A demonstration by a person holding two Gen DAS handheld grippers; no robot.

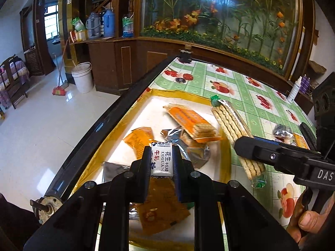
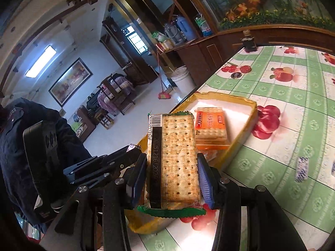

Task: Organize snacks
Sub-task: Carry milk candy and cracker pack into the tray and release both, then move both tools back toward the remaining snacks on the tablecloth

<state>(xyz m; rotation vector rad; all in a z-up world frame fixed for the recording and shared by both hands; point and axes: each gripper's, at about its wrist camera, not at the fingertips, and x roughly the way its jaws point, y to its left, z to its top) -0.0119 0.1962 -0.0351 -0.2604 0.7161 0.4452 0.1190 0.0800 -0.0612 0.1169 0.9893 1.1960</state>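
Clamping a white nougat candy [image 1: 161, 160], the left gripper [image 1: 161, 163] hangs over the tray [image 1: 184, 95] on the desk [image 2: 282, 150]; at 3 o'clock, the right gripper [image 2: 171, 167] pinches a cracker pack [image 2: 178, 159].

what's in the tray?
Tray holds an orange cracker pack, orange wrappers and silver packets. The left tongs, gripping a candy, hide the rest.
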